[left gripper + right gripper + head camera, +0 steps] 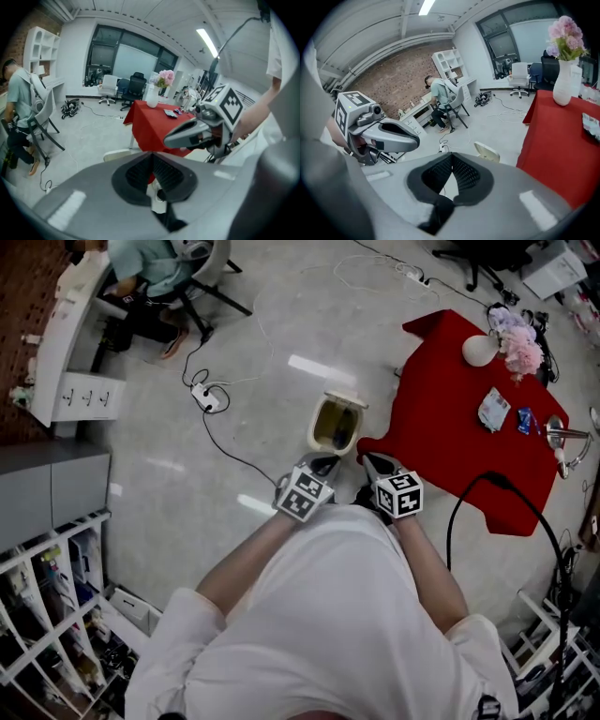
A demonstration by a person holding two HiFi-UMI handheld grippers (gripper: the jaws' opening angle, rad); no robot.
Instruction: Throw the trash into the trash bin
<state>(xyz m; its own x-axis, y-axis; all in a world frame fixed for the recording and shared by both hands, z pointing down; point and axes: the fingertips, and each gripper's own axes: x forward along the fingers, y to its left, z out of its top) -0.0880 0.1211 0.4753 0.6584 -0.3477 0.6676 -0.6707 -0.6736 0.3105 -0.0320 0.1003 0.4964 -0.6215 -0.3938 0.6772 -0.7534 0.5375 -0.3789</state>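
My left gripper (152,158) has its jaws closed, the ribbed pads meeting in a thin line at the tips. A pale patch with a dark spot shows through the gap below them; I cannot tell what it is. The right gripper (451,159) is also closed, pad against pad, with only bare floor showing through the gap behind the tips.

In the head view both sit side by side at centre frame, close but apart, angled downward, each with its marker cube facing up. Just above them in that view stands the trash bin (336,425) on the floor — cream, open at the top, its lid flap tipped back toward the upper edge. It is just left of the red table (441,442), whose cloth corner hangs beside it.

On the cloth, toward the right of the frame, lie a pale crumpled packet (494,410) and a small blue item (525,420), well apart from the bin and from both grippers. Further up the cloth stand a white vase (479,350) and pink flowers (521,345).

At the upper left a person (150,268) sits on a chair by a white desk (70,352), and a power strip (208,397) lies on the grey floor with its cable trailing toward the bin.
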